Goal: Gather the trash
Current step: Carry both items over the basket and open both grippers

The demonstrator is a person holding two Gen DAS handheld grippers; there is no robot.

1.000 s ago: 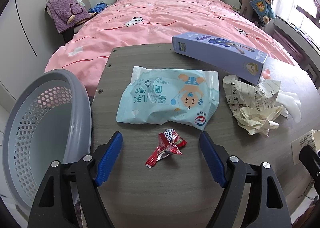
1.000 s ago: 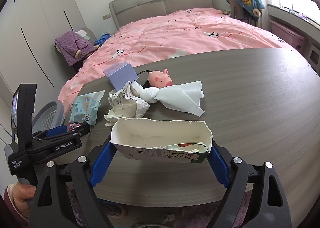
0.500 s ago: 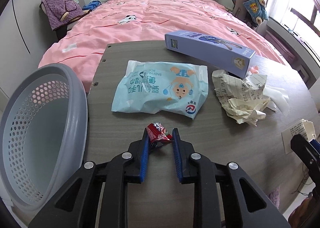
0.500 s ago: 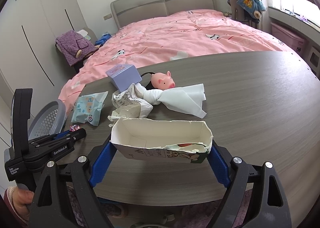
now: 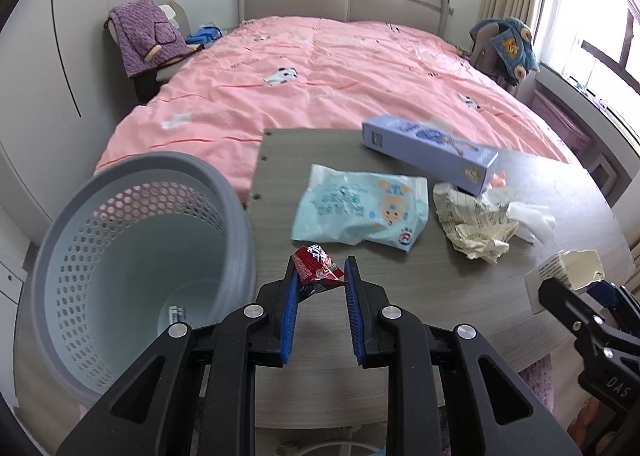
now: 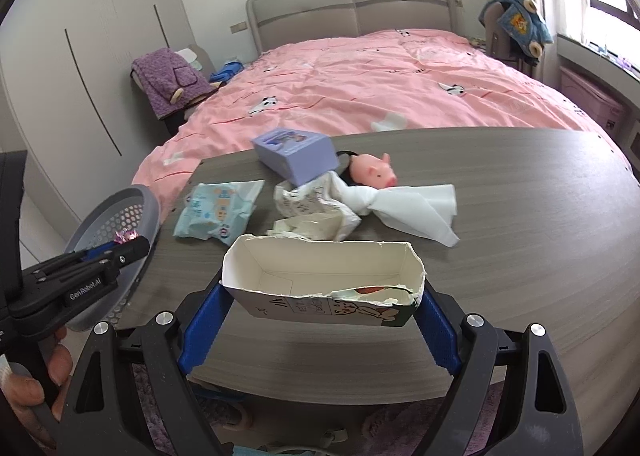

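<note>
My left gripper (image 5: 320,276) is shut on a red candy wrapper (image 5: 316,266) and holds it above the table's left edge, next to the grey perforated trash basket (image 5: 120,256). My right gripper (image 6: 320,292) is shut on a torn white carton (image 6: 320,276), held above the table's near edge. The left gripper (image 6: 128,246) also shows in the right wrist view, beside the basket (image 6: 124,216). A light blue wipes packet (image 5: 360,208), crumpled paper (image 5: 472,220) and a white tissue (image 6: 412,204) lie on the table.
A purple box (image 5: 432,152) and a pink toy pig (image 6: 374,170) sit at the grey wooden table's (image 6: 520,216) far side. A small item lies in the basket bottom (image 5: 178,312). A pink bed (image 5: 340,76) stands behind the table.
My left gripper closed on the red wrapper, lifted it off the table and moved left toward the basket. My right gripper kept holding the carton, nearly still.
</note>
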